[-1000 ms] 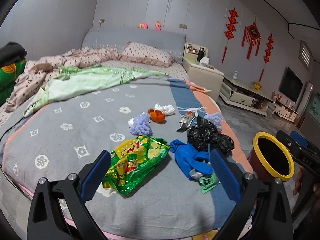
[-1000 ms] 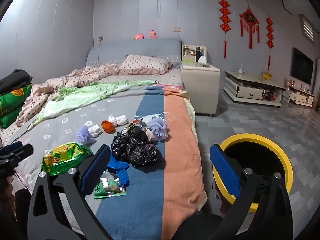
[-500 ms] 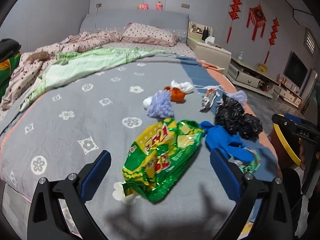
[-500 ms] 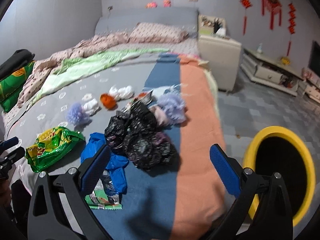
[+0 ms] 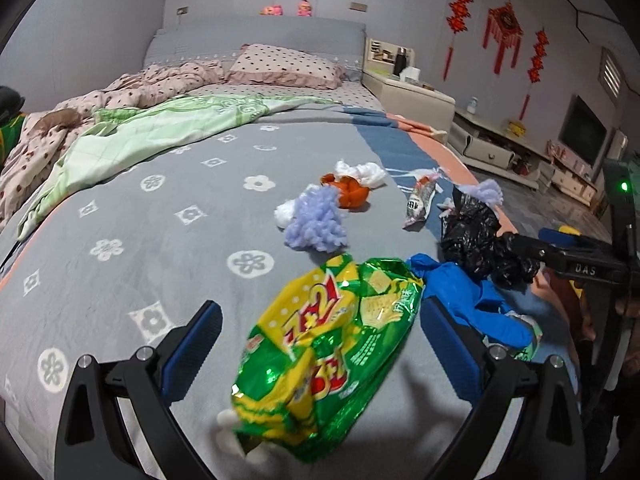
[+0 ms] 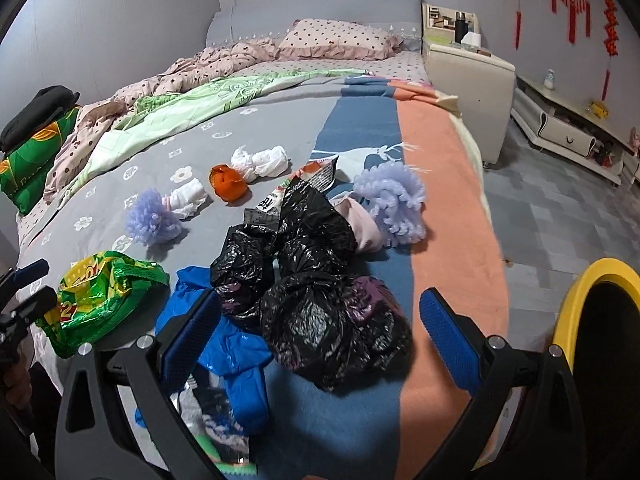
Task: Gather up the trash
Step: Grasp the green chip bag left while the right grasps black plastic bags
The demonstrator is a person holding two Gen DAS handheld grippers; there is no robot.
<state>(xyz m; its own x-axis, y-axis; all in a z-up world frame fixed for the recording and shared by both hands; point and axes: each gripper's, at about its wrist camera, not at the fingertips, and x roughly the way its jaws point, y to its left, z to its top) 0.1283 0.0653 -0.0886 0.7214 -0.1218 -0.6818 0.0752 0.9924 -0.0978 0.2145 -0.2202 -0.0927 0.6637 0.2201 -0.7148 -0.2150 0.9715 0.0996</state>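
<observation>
Trash lies on the bed. A green and yellow snack bag (image 5: 324,356) lies between the fingers of my open left gripper (image 5: 320,344), close below it. It also shows in the right wrist view (image 6: 100,300). A crumpled black plastic bag (image 6: 316,292) lies between the fingers of my open right gripper (image 6: 320,336), also close below. A blue glove (image 6: 236,356) lies beside it. Further back lie purple pompoms (image 6: 394,204), an orange ball (image 6: 229,182), white wads (image 6: 260,162) and a small wrapper (image 5: 418,204). A yellow-rimmed bin (image 6: 600,344) stands on the floor at the right.
The bed's grey, blue and orange blanket (image 6: 360,128) carries the trash. Rumpled quilts (image 5: 152,128) and a pillow (image 5: 286,66) lie at the back. A nightstand (image 6: 468,68) and a low cabinet (image 6: 568,128) stand right of the bed.
Both grippers have moved forward and down toward the bed. The left one has closed in on the snack bag, the right one on the black bag. Both stay open.
</observation>
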